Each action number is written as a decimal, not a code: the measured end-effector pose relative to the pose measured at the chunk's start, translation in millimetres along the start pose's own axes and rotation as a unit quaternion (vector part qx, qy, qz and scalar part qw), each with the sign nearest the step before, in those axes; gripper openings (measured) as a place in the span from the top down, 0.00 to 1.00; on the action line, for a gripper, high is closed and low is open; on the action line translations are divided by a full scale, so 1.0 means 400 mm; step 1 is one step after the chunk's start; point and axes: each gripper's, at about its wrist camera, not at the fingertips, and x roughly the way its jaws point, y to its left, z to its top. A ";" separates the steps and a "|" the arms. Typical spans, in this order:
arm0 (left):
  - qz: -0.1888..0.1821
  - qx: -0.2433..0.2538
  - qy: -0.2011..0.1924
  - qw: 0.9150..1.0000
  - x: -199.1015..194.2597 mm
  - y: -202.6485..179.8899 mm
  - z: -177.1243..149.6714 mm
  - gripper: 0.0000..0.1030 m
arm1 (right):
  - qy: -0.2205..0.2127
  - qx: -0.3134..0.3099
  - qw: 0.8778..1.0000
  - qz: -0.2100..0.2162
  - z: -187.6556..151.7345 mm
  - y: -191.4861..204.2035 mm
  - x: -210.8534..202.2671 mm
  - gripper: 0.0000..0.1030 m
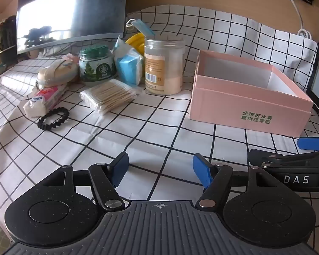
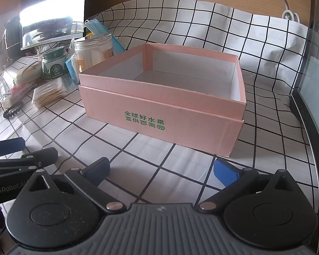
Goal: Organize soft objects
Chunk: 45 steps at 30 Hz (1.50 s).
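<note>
Soft daylight, blown-out window glare reflected in the dark screen (image 1: 70, 14) at far left, faint shadows on the checked cloth (image 1: 138, 131), strong fisheye bending at edges, focus reasonably sharp

Pink cardboard box (image 2: 161, 114), centre of right wrist view: green Chinese print on front wall, two lines, "全球好水果 / 直供百果园". Same print on box front, right of left wrist view.

Black gripper body (image 1: 295, 178), right edge of left wrist view: white letters "DAS".

Black gripper body (image 2: 8, 191), lower left of right wrist view: "GenRobot.AI", last letters partly hidden.

Clear plastic jar (image 1: 163, 68), upper centre of left wrist view: tan label with barcode, text too small to read.

Green-lidded jar (image 1: 96, 65), left of it: white emblem, text unreadable.
</note>
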 end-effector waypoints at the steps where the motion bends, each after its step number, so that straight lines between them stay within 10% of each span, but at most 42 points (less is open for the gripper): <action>1: -0.002 -0.003 -0.001 1.000 0.000 0.001 0.000 0.29 | 0.000 0.000 1.000 0.000 0.000 0.000 0.000 0.00; 45: -0.002 -0.003 -0.002 1.000 -0.008 0.000 -0.003 0.29 | 0.000 0.000 1.000 0.000 0.000 0.000 0.000 0.00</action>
